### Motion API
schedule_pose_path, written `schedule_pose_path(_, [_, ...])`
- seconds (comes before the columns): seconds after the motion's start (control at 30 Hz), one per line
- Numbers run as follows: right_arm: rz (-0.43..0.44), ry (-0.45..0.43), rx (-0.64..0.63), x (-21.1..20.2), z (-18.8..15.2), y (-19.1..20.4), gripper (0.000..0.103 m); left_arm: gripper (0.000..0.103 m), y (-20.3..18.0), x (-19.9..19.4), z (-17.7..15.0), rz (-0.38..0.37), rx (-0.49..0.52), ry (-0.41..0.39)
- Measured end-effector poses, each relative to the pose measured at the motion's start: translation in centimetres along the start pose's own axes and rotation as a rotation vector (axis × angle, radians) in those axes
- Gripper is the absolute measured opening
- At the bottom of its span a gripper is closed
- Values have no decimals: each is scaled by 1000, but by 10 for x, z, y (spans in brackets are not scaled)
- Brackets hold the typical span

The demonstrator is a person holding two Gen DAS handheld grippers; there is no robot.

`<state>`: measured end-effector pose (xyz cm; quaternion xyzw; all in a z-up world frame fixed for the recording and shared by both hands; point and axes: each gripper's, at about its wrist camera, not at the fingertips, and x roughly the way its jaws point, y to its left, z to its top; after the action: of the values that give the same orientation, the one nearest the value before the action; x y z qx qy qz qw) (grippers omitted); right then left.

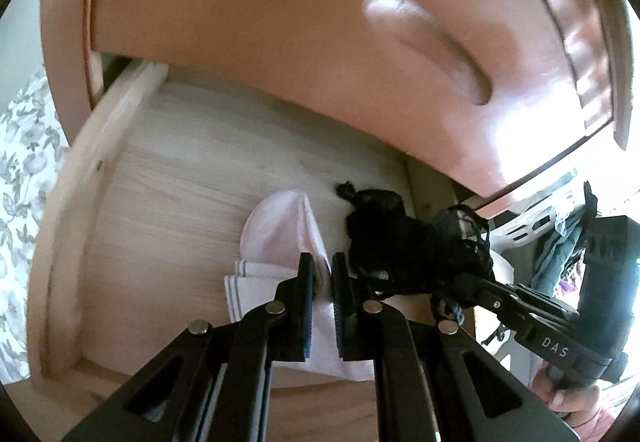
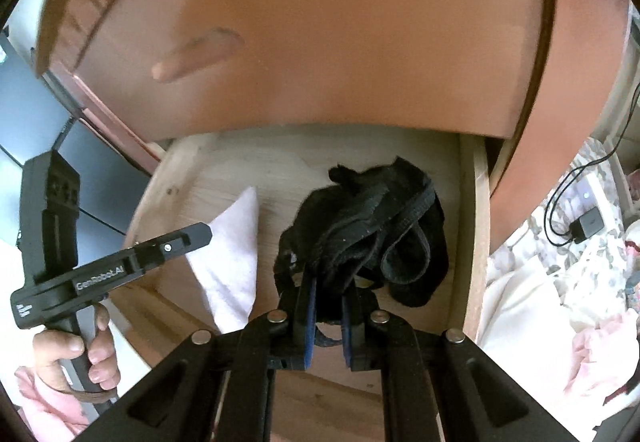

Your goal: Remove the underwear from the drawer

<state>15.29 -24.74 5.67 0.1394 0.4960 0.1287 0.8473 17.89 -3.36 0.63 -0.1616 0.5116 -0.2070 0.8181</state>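
Note:
The light wooden drawer [image 1: 180,178] stands pulled out below a red-brown drawer front [image 1: 280,42]. My left gripper [image 1: 322,282] is shut on a pale pink and white folded underwear [image 1: 276,230], pinching its near edge above the drawer floor. My right gripper [image 2: 330,290] is shut on a crumpled black underwear [image 2: 368,234] whose straps hang loose over the drawer [image 2: 476,226]. In the right wrist view the left gripper [image 2: 202,234] shows side-on with the pale underwear [image 2: 232,254] hanging from it. The left wrist view has the right gripper [image 1: 448,282] buried in the black underwear [image 1: 384,234].
The upper drawer front with its curved handle [image 1: 432,50] overhangs the open drawer closely. Floral bedding [image 1: 24,170] lies to the left and a white laundry basket [image 1: 532,218] to the right. A charger with cable [image 2: 586,222] rests on bedding. A hand [image 2: 76,354] grips the left tool.

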Motion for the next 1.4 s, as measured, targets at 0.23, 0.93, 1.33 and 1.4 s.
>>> schedule_pose_path(0.23, [45,-47,13,-28,-4,7,11,8,-19,-24,6,-13,28,-61])
schedule_pose_path(0.93, [119,-283,-29,-128,-8,34,11,8,-67,-101,6,-70,104,-222])
schedule_pose_path(1.33, [86,-370,-53,-189,-18,41,11,4,-111,-146,2,-89,199,-305])
schedule_pose_path(1.4, [74,-375,-56,-196,-19,40,11,3,-116,-146,2,-88,199,-304])
